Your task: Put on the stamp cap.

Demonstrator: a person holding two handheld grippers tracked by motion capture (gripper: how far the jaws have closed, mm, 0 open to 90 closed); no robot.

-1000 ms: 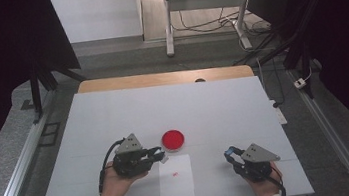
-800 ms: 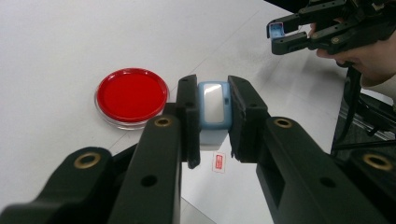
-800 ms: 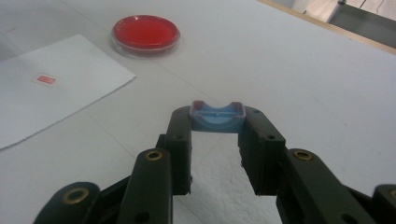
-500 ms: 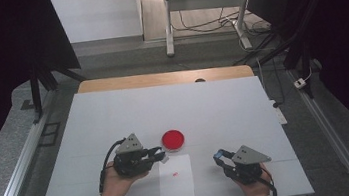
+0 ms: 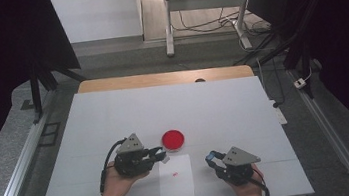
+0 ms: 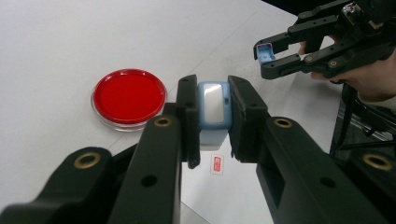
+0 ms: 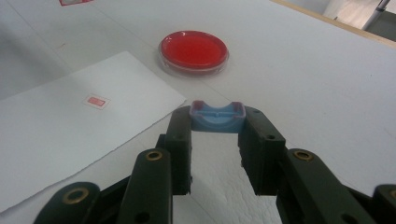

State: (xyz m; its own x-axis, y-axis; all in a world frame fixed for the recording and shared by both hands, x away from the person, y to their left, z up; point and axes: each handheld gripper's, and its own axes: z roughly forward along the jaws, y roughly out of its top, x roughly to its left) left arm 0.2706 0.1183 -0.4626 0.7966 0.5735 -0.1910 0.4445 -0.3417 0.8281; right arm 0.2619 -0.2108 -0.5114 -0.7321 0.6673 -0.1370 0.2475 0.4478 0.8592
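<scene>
1. Two pale-blue plastic pieces are in play. The left hand-held gripper [image 5: 161, 153] is clenched on a pale-blue rectangular plastic body with a glossy window [image 6: 213, 109], pinched by its long sides so that its long axis runs straight out ahead of the jaws.
2. The right hand-held gripper [image 5: 212, 158] grasps a small pale-blue plastic cap with a curved, pink-edged rim [image 7: 217, 116], held across its width at the jaw tips.
3. Seen from the left hand-held gripper, the cap [image 6: 265, 50] lies ahead and to the right, well apart, its open side turned roughly towards the body.
4. A round clear dish of red gel [image 5: 173, 139] sits just beyond the left hand-held gripper's tips; from the right hand-held gripper it lies ahead and slightly left.
5. A white paper sheet with a small red mark [image 5: 176, 178] lies on the white counter [image 5: 224, 107] between the two.
6. Judgement: the coming move turns on lining the cap's opening up with the body's long axis, closing the gap above the sheet.
</scene>
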